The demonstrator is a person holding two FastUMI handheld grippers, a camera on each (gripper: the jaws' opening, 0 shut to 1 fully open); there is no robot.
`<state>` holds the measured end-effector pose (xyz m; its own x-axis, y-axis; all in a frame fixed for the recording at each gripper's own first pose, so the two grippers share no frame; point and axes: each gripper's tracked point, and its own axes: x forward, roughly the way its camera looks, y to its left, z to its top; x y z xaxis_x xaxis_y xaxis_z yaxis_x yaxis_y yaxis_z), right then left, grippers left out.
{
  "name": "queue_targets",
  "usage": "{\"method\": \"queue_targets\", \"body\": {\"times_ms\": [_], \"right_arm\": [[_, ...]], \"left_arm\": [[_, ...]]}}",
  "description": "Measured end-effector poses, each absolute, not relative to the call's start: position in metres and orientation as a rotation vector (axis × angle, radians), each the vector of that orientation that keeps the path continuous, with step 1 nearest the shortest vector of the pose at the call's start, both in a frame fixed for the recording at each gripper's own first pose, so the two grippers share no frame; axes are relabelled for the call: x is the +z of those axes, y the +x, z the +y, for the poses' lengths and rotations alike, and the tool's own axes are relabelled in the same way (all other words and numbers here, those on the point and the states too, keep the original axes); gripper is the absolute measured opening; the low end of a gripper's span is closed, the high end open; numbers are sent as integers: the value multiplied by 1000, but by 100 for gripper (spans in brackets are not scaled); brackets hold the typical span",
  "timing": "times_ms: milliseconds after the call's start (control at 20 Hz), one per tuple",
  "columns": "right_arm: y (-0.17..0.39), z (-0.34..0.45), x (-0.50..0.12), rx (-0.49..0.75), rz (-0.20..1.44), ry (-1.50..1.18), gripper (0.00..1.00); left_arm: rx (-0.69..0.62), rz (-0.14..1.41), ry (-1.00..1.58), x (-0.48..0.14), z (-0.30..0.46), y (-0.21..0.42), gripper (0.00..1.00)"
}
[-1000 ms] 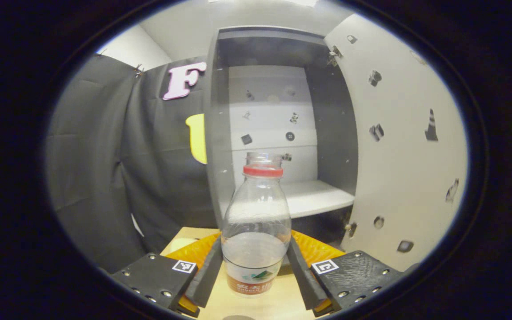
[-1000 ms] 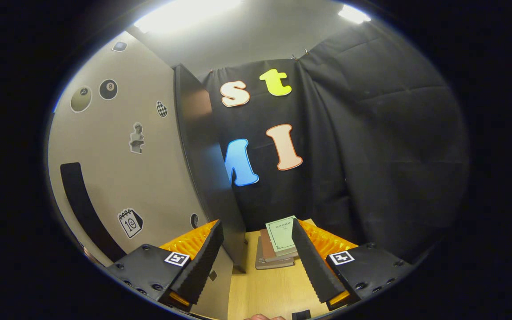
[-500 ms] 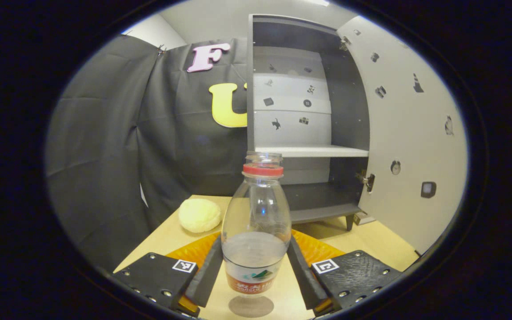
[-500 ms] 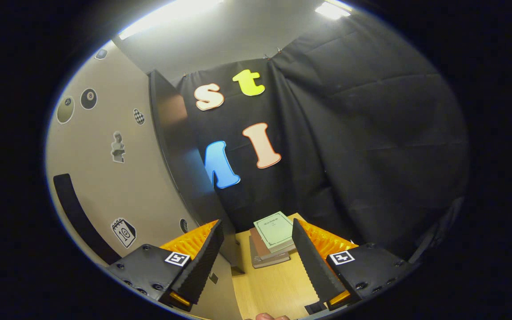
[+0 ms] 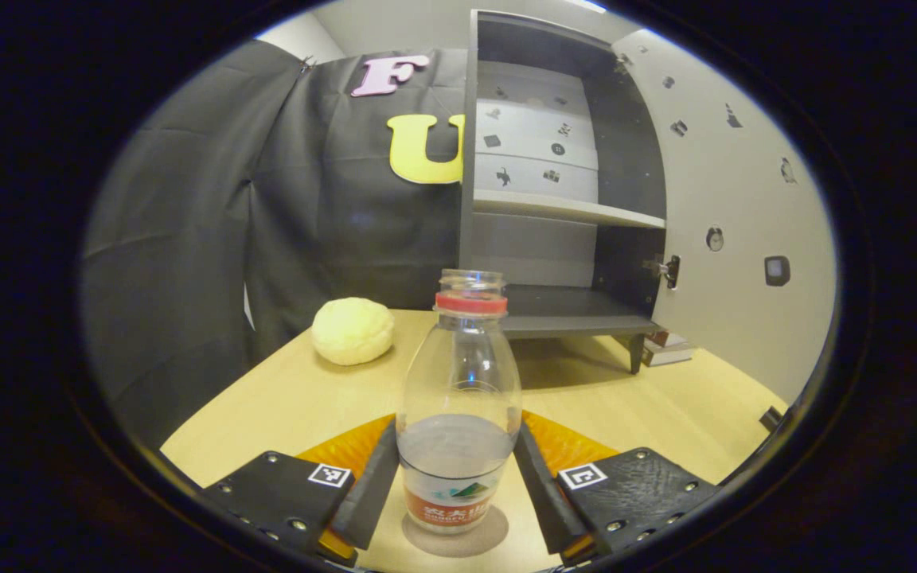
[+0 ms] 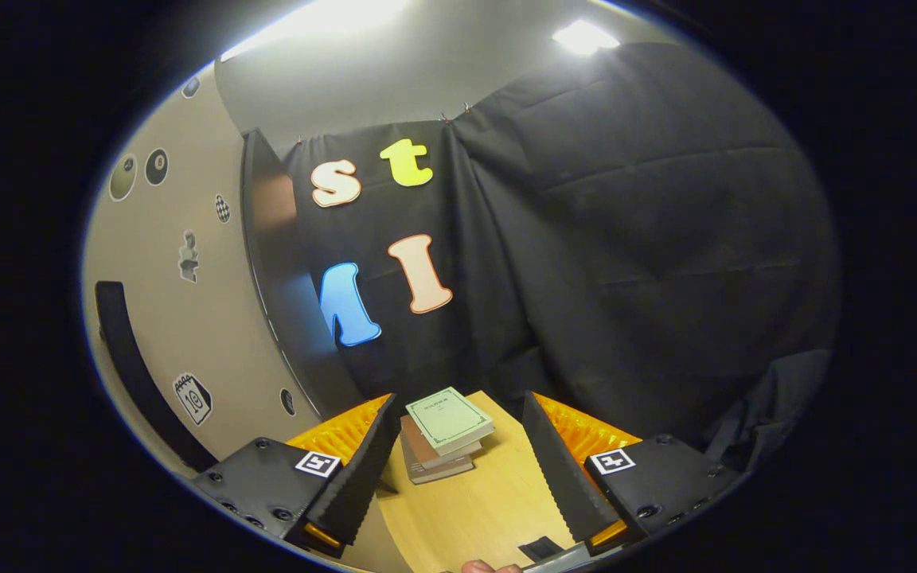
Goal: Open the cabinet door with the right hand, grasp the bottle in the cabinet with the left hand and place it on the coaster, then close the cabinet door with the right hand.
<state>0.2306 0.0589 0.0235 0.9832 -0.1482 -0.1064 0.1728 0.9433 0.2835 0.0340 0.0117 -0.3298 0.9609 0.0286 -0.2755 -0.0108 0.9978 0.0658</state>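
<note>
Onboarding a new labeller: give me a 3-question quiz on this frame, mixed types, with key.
1. True or false: the cabinet door stands open.
2. Multiple choice: what do the left tongs hold? A) the yellow ball B) the bottle C) a book
3. Fill in: in the right gripper view, a stack of ____ lies on the table ahead of the right tongs.

Key
1. True; the cabinet shelves are exposed.
2. B; both fingers press the bottle, which sits over the round coaster. The yellow ball lies apart, farther back.
3. books; the right tongs are open and hold nothing.
</note>
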Motion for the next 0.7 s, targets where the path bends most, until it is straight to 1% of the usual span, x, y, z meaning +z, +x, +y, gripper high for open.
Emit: {"method": "queue_targets", "body": {"times_ms": [50,100,150,200,250,450,500,550,650,700], "right_arm": [[227,61,23,-166,88,278,98],[225,62,21,-169,95,261,98],[224,63,20,-173,101,249,98],[222,64,20,-176,103,242,98],[222,65,21,-179,103,231,98],[222,68,36,-191,79,189,98],[222,70,37,-186,73,187,98],[221,72,38,-182,70,181,98],[217,74,37,-187,62,162,98],[216,74,36,-192,57,150,98]], "left_arm": [[20,283,69,-334,14,34,77],[19,284,58,-336,16,32,79],[17,281,42,-339,16,29,77],[18,278,30,-342,16,27,82],[14,280,22,-347,14,25,79],[18,284,21,-349,14,21,81],[16,287,13,-348,13,20,77],[12,290,8,-349,11,17,81],[5,308,2,-354,10,8,81],[6,317,0,-356,10,3,80]]}}
